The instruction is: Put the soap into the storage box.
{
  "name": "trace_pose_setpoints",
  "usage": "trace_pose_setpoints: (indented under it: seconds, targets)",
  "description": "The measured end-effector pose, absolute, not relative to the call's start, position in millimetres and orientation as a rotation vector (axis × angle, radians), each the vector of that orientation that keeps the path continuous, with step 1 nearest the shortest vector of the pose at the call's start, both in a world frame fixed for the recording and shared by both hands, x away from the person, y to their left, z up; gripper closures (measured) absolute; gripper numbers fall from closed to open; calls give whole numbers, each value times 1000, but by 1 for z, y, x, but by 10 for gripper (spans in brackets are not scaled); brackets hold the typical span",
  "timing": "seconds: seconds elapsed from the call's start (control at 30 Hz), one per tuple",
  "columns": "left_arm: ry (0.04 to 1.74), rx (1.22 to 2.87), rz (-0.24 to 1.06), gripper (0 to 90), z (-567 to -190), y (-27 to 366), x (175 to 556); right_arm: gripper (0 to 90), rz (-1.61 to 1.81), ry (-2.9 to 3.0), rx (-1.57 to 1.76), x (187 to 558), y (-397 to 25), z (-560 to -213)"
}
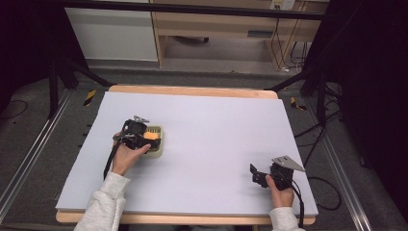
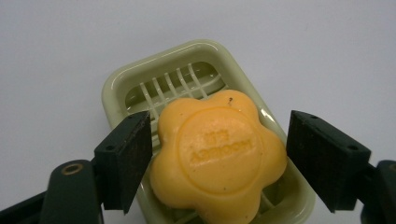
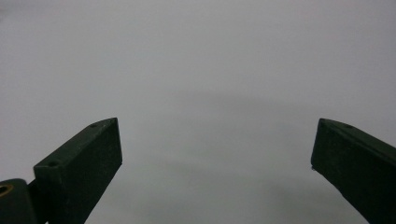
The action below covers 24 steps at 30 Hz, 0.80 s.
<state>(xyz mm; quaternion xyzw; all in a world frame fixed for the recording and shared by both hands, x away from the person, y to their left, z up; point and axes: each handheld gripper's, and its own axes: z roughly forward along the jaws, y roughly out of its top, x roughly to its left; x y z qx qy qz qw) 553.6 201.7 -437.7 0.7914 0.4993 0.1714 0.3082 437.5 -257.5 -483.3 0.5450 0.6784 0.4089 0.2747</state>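
Two grippers are working over one table (image 1: 202, 103) covered with a pale sheet; the soap dish serves as landmark.

Item 1: soap dish (image 2: 140, 74), pale green, rounded rectangle with a slotted grid floor, is sitting on the sheet toward the left side of the table. In the high view it (image 1: 156, 151) is lying just beyond the person's left hand (image 1: 126, 158).

Item 2: soap bar (image 2: 217, 156), orange, flower-shaped, with a round raised centre bearing embossed lettering too blurred to read, is resting in the near end of the dish, overhanging the grid. It (image 1: 151, 136) is showing as an orange patch from above.

Item 3: left gripper (image 2: 218, 161) is hovering at the dish, jaws spread wide and standing either side of the soap. One jaw is sitting very close to the soap's edge; whether it is touching cannot be told. The other is standing clearly apart from it.

Item 4: right gripper (image 3: 217, 158) is being held well away from the dish, near the table's right front corner (image 1: 260, 175), jaws wide apart with only bare sheet between them.
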Motion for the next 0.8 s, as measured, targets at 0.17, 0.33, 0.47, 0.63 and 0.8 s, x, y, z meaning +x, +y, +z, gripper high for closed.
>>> trace_pose_setpoints:
  seconds: [0.17, 0.33, 0.47, 0.63, 0.8]
  targets:
    - [1306, 2080, 459, 220, -433, 202, 551, 24, 1099, 1825, 1466, 437, -258, -483]
    - [1288, 2048, 470, 218, -426, 203, 546, 24, 1102, 1820, 1473, 437, -258, -483]
    - [1271, 2014, 489, 219, -423, 203, 539, 24, 1100, 1816, 1468, 437, -258, -483]
    - [1233, 1990, 514, 220, -419, 201, 528, 24, 1103, 1809, 1473, 436, -259, -483]
    - [1210, 1971, 524, 220, -416, 203, 518, 21, 1101, 1804, 1474, 436, -260, -483]
